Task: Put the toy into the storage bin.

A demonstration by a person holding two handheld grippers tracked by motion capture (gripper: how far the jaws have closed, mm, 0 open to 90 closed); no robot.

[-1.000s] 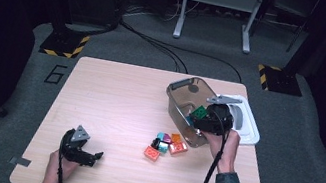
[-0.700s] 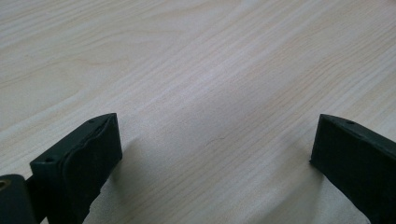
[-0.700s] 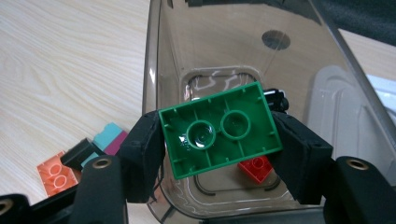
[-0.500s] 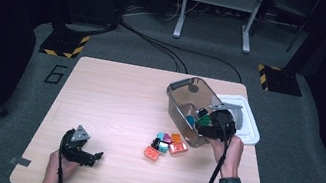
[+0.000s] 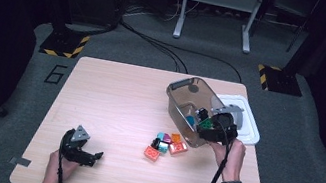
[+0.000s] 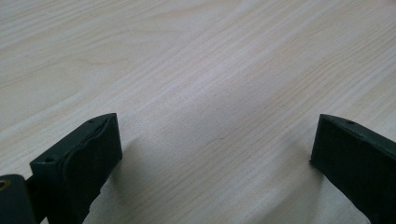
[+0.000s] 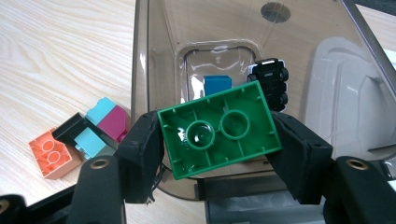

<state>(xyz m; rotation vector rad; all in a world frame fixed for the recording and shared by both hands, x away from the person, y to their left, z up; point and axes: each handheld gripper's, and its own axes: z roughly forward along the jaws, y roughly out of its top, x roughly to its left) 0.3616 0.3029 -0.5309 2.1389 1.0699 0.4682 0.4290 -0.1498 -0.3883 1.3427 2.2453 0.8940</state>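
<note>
Our wooden counter [image 5: 112, 108] sits on grey floor in a dark room. The smoky bin [image 7: 299, 56] lies just ahead of our right hand-held gripper [image 7: 217, 140], clamped on a green brick [image 7: 219, 128]; next we release inside. Our left hand-held gripper [image 6: 215, 149] rests apart, empty.

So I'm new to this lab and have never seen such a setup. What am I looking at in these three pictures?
A person sits at a wooden table with a hand-held two-jaw gripper in each hand. The high view looks down from above; the other two come from cameras riding on the grippers. The left gripper rests open on bare wood. The right gripper is shut on a green brick, underside up, over a clear tub. In the tub lie a blue block and a black piece. More bricks lie beside the tub, and a white lid behind it.
</note>
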